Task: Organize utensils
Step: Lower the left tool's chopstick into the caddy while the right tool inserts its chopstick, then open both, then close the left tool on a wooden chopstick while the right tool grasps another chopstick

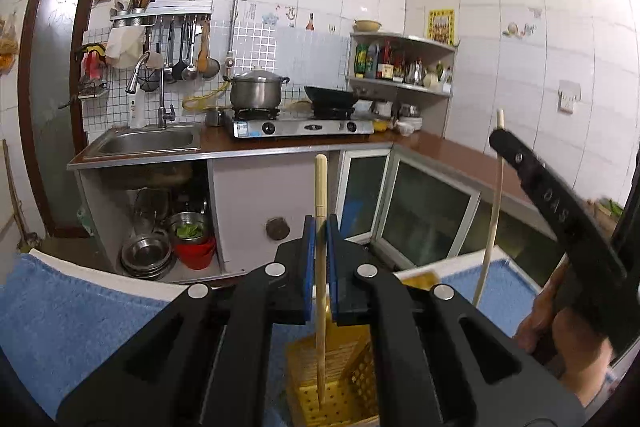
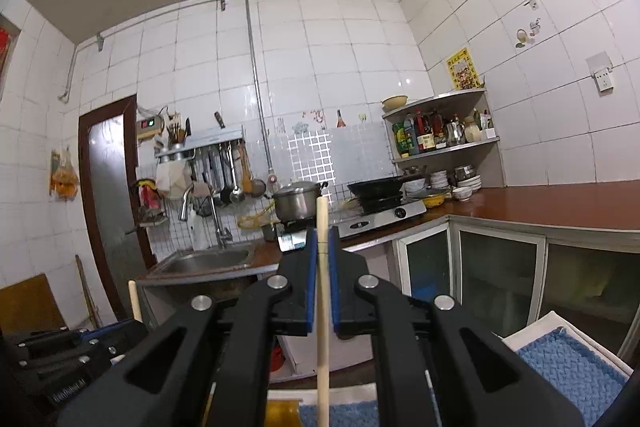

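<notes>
Over the blue towel mat [image 1: 60, 311], the left gripper [image 1: 321, 247] clamps a pale wooden chopstick [image 1: 321, 187] upright, its lower tip inside the yellow perforated plastic utensil basket [image 1: 336, 399]. Right gripper [image 2: 322, 259] clamps a second pale wooden chopstick [image 2: 322, 307], also upright, beside the basket.

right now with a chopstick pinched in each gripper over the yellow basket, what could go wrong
The left gripper pinches its chopstick only mid-shaft, tip already down in the yellow basket; it could pivot or jam in the perforated floor. The right gripper holds its chopstick close beside the left one, so the two could collide over the narrow opening.
</notes>
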Demonstrator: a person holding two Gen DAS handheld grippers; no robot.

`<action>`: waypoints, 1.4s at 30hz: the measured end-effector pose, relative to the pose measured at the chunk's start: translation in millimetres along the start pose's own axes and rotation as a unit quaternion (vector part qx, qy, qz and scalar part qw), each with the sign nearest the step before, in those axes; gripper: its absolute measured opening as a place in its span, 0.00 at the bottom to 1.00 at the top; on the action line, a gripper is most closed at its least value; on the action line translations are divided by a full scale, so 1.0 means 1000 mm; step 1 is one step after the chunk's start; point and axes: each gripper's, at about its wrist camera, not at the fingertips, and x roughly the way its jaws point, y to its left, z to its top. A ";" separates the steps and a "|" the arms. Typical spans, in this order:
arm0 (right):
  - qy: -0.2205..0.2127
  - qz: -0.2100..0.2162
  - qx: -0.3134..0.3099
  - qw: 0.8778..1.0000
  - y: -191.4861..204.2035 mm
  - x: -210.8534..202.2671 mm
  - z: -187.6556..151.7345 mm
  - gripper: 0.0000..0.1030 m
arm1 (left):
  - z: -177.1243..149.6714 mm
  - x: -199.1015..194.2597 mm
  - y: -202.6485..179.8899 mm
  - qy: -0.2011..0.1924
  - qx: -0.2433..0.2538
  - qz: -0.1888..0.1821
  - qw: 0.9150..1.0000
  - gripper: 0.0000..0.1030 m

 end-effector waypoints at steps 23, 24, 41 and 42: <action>0.125 0.012 -0.061 0.990 0.001 -0.035 -0.057 0.06 | -0.043 -0.011 0.023 0.056 -0.020 -0.004 0.998 0.09; 0.133 0.007 -0.062 0.989 0.000 -0.035 -0.059 0.06 | -0.044 -0.012 0.023 0.061 -0.017 0.000 0.998 0.12; 0.202 -0.029 -0.050 0.978 -0.014 -0.093 -0.061 0.46 | -0.045 -0.089 0.044 0.056 -0.028 0.031 0.998 0.91; 0.207 -0.032 -0.049 0.977 -0.014 -0.097 -0.062 0.46 | -0.048 -0.094 0.046 0.060 -0.030 0.032 0.997 0.93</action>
